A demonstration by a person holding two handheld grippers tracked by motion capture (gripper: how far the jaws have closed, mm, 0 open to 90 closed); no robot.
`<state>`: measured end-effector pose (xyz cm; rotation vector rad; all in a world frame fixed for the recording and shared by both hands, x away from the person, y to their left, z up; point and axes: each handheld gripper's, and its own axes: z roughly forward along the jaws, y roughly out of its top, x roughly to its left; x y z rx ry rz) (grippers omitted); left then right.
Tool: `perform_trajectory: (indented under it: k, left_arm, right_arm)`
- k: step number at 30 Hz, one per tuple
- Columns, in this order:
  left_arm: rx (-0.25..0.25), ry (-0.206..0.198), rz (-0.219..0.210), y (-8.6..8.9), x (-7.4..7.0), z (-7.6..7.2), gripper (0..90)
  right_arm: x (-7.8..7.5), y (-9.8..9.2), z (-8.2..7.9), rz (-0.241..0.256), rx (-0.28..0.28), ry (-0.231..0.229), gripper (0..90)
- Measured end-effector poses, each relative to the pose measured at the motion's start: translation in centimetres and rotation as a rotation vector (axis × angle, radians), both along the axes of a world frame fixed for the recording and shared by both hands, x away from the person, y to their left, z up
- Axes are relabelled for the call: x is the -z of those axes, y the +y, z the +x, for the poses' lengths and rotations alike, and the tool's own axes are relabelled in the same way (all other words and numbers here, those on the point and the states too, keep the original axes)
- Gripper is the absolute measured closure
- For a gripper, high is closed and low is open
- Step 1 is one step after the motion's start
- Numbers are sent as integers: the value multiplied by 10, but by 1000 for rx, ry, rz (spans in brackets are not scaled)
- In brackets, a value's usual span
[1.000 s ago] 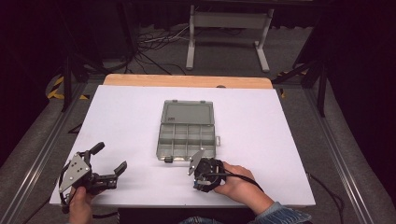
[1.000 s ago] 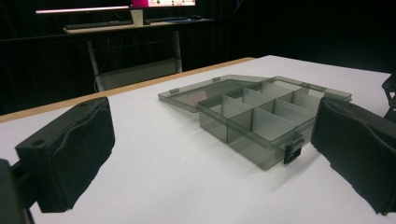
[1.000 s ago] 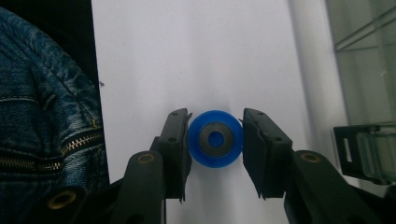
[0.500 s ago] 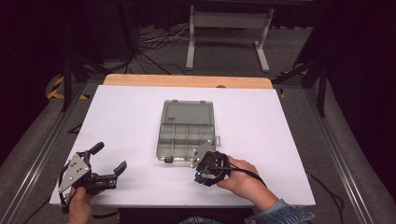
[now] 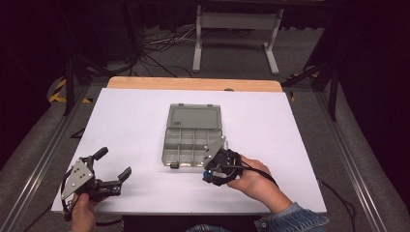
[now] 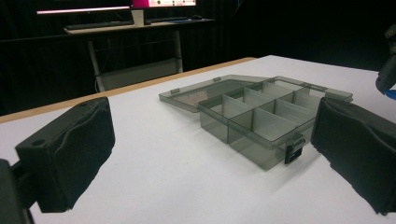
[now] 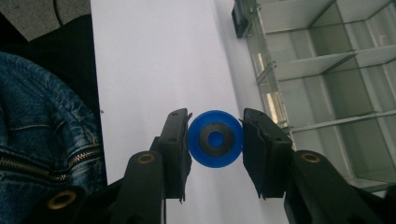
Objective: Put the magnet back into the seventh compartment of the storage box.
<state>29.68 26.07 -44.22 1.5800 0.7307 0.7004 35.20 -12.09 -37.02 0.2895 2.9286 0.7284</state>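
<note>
Rt hand-held gripper (image 7: 215, 140) clamps blue wheel(?) (image 7: 215, 138).

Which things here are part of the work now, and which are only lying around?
Part of the work: blue round part held in right gripper; open compartment box.

Lying around: left gripper, open and idle; floor cables; metal stand.

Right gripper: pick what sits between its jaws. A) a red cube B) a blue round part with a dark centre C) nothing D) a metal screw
B: in the right gripper view the right gripper has its jaws closed on a blue round part with a dark ring at its centre, beside the open compartment box.
</note>
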Motion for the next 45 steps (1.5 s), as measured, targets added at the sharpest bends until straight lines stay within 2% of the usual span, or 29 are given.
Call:
perform_trajectory:
  k: [4,11,16,24,45]
  left_arm:
    - [1,0,1,0,0,0,4]
    - [0,2,1,0,0,0,5]
    - [1,3,4,0,0,0,5]
    - [0,1,-1,0,0,0,5]
    - [1,2,-2,0,0,1,5]
  right_arm:
    - [-4,0,5,24,27,-12,620]
    - [-9,1,10,38,56,-32,620]
    - [-12,2,19,59,76,-49,620]
    - [-13,5,36,81,108,-47,620]
    - [-3,13,70,69,196,-38,620]
